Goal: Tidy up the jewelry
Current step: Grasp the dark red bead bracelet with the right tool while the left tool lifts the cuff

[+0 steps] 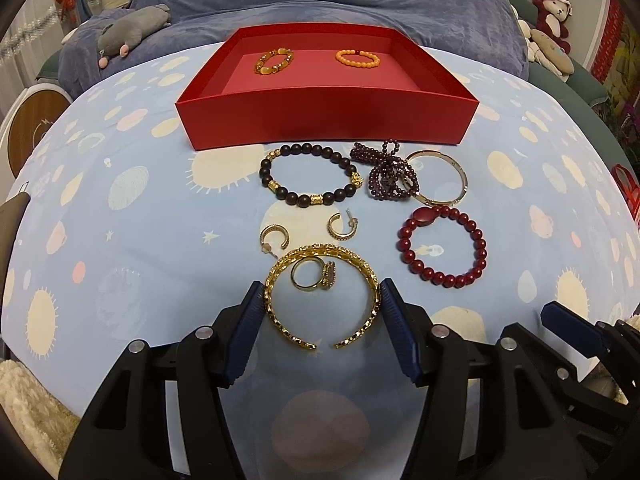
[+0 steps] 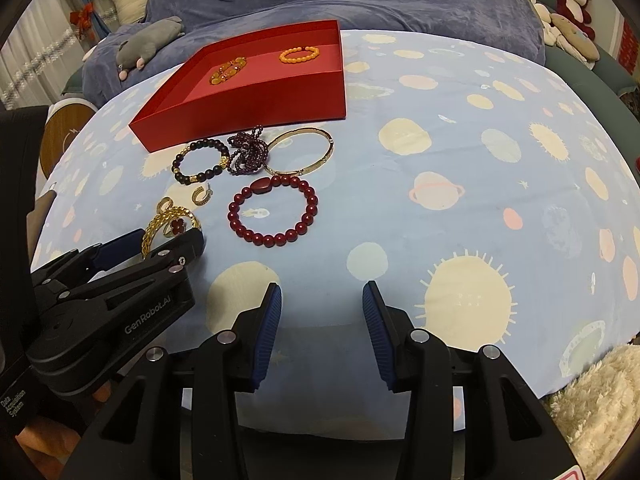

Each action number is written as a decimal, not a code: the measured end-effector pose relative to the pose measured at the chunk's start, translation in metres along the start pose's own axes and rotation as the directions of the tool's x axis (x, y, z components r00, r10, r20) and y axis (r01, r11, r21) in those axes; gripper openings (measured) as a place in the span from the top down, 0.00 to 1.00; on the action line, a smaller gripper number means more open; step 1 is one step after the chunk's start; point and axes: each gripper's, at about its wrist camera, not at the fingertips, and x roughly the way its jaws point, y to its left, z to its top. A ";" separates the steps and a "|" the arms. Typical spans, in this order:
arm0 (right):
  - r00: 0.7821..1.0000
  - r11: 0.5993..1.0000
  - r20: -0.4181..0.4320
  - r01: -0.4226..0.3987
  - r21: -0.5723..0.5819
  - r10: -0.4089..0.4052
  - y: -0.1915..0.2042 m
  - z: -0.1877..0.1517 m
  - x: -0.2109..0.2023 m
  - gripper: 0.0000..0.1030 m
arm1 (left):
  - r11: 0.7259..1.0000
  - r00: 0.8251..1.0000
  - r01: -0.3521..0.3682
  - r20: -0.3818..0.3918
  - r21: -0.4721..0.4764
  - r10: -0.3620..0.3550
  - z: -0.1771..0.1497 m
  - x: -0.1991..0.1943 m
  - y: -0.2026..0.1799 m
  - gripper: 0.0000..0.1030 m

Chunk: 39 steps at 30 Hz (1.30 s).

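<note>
Two bracelets already in the box [image 1: 320,120], at the far side of the sheet [image 1: 140,240]; eight more pieces loose in front of it, so early in the sorting, by the look of it. Nearest of all to the left tool [image 1: 321,286]: the gold cuff [image 1: 320,248], flat on the sheet, squarely between the two pads. Jaws apart, one pad just beside each flank of the cuff, no squeeze evident yet. Gap of the cuff turned back toward the tool, closed arc toward the box, so the grip line across the width, from side to side, not along the opening. Worth noting inside the cuff: a ring [image 1: 330,278], loose within the arc and against its far part, probably left behind or dragged if the cuff comes up. From here the box dead ahead, beyond the earrings and the dark bead bracelet [image 1: 308,176]; likely a lift clear of those, then straight forward over the near wall. Right tool [image 2: 322,286] farther from everything: off to the right over bare sheet, jaws apart, nothing between them, the red bracelet [image 1: 400,245] its closest piece. Left hand plainly the better placed for the cuff.
</note>
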 end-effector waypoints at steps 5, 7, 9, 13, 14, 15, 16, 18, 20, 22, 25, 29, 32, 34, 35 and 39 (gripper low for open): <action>1.000 1.000 -0.002 -0.017 0.010 0.018 0.002 0.005 0.004 0.59 | 1.000 1.000 0.018 0.015 -0.013 -0.018 -0.003 -0.012 0.006 0.46; 1.000 1.000 0.000 -0.019 0.008 0.019 0.004 0.005 0.004 0.59 | 0.999 0.999 0.026 0.028 -0.019 -0.025 -0.002 -0.016 0.008 0.46; 1.000 1.000 -0.003 -0.021 0.004 0.021 0.005 0.005 0.005 0.59 | 0.999 0.999 0.036 0.037 -0.026 -0.035 -0.001 -0.021 0.011 0.46; 1.000 1.000 -0.004 -0.027 0.004 0.027 0.007 0.007 0.004 0.59 | 0.998 0.998 0.047 0.040 -0.041 -0.046 -0.002 -0.027 0.019 0.46; 1.000 1.000 -0.004 -0.030 0.006 0.030 0.007 0.008 0.005 0.59 | 0.998 0.998 0.048 0.041 -0.044 -0.046 -0.003 -0.028 0.021 0.46; 0.999 0.999 -0.004 -0.032 0.009 0.032 0.008 0.010 0.005 0.59 | 0.998 0.998 0.046 0.043 -0.046 -0.044 -0.003 -0.029 0.023 0.46; 0.999 0.999 -0.003 -0.034 0.012 0.034 0.008 0.012 0.006 0.59 | 0.998 0.998 0.044 0.044 -0.049 -0.042 -0.004 -0.030 0.025 0.46; 1.000 0.999 0.005 -0.031 0.012 0.031 0.009 0.016 0.007 0.59 | 0.998 0.998 0.039 0.042 -0.058 -0.037 -0.005 -0.030 0.029 0.46; 0.999 0.999 0.011 -0.032 0.019 0.032 0.009 0.022 0.010 0.59 | 0.997 0.999 0.040 0.038 -0.069 -0.037 -0.006 -0.029 0.033 0.46; 0.999 0.999 0.016 -0.030 0.024 0.029 0.009 0.028 0.013 0.59 | 0.997 0.999 0.031 0.037 -0.074 -0.028 -0.006 -0.028 0.036 0.46; 0.999 0.999 0.017 -0.027 0.023 0.027 0.011 0.034 0.020 0.59 | 0.996 0.999 0.030 0.035 -0.079 -0.027 -0.006 -0.027 0.037 0.46; 1.000 1.000 0.010 -0.018 0.016 0.018 0.013 0.041 0.029 0.62 | 0.998 0.999 0.025 0.039 -0.062 -0.023 -0.007 -0.025 0.036 0.46; 1.000 1.000 0.005 -0.010 0.008 0.010 0.015 0.044 0.036 0.66 | 0.998 0.999 0.029 0.032 -0.059 -0.027 -0.007 -0.023 0.035 0.46; 1.000 1.000 -0.002 -0.007 0.008 0.007 0.015 0.045 0.039 0.70 | 0.998 0.999 0.026 0.029 -0.060 -0.024 -0.008 -0.021 0.036 0.46; 1.000 1.000 -0.003 -0.004 0.008 0.004 0.015 0.046 0.041 0.72 | 0.998 0.999 0.026 0.028 -0.061 -0.024 -0.008 -0.020 0.037 0.46; 1.000 1.000 0.001 0.014 -0.008 -0.014 0.017 0.048 0.043 0.75 | 0.997 1.000 0.024 0.020 -0.075 -0.022 -0.009 -0.016 0.041 0.46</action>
